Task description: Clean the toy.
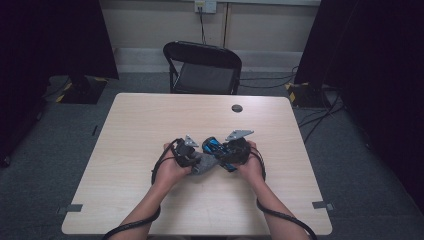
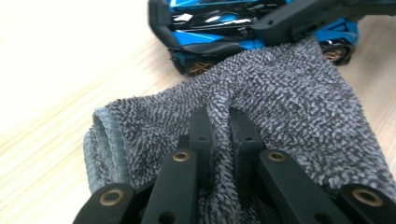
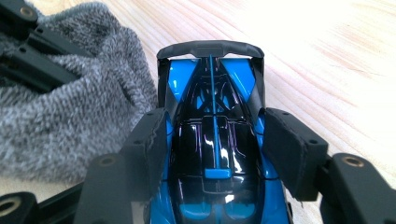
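Near the person's edge of the pale wooden table (image 1: 150, 125), centre, both hands meet over the work. Right gripper (image 3: 212, 144): jaws clamped on the flanks of a toy car (image 3: 212, 140), pads pressing its sides just behind the cabin, car sitting on the wood. Left gripper (image 2: 219, 135): jaws squeezed together on a pinched ridge of a grey cloth (image 2: 280, 102), the rest of the cloth draped flat, its far edge lying against the car's side by a wheel. Looks like a wipe-down of the car. To do it well, I judge the right grip should hold the car steady and level while the left drags the cloth across the bodywork in short strokes; the pinch is narrow, so too hard a pull could slip the fabric out, and pushing sideways may roll the car on its wheels inside the pads. Best to wipe toward the clamped flanks, not away. The car: glossy blue and black, low racing shape, dark rear wing spanning the tail, thin blue spine down the middle, bronze-coloured wheel hubs. The cloth: nubbly grey terry, hemmed edge folded at one side.
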A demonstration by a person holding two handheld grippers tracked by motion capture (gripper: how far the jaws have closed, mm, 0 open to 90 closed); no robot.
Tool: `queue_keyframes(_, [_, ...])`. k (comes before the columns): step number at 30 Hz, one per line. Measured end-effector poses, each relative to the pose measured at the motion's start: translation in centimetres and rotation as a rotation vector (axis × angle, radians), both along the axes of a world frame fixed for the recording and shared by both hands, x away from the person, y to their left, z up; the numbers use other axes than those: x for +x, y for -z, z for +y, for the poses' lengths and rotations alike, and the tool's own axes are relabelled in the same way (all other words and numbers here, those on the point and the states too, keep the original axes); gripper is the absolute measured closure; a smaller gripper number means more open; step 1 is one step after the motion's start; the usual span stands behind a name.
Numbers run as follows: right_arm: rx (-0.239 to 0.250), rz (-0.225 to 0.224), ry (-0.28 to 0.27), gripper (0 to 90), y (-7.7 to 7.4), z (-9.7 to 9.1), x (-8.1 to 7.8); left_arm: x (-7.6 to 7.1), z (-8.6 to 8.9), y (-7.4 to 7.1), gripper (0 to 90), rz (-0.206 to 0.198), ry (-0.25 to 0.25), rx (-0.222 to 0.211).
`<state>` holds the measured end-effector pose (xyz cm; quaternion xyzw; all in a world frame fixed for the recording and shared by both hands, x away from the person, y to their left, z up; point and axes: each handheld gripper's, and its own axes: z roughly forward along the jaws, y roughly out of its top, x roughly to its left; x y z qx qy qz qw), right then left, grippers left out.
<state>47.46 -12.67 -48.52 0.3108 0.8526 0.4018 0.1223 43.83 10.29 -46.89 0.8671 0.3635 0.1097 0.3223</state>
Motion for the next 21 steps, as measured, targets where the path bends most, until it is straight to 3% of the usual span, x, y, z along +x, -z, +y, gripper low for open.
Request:
queue_keyframes(1, [0.001,-0.001,0.0,40.7,0.0,0.0,0.0,0.1,0.1,0.0,81.9,0.002,-0.012,-0.011])
queue_keyframes(5, [-0.001,0.0,0.0,40.7,0.0,0.0,0.0,0.4,0.9,-0.1,82.0,-0.009,-0.045,0.019])
queue_keyframes(8, [0.003,-0.001,0.003,40.7,0.0,-0.1,-0.1,0.6,1.5,0.0,82.0,-0.003,-0.073,-0.011])
queue_keyframes(12, [0.005,-0.005,0.003,40.6,0.1,-0.1,-0.1,0.9,2.2,-0.1,82.0,-0.01,-0.098,0.007])
queue_keyframes(21, [0.007,-0.007,0.003,40.6,0.1,-0.1,-0.1,1.2,4.2,-0.3,82.0,-0.049,-0.192,-0.036])
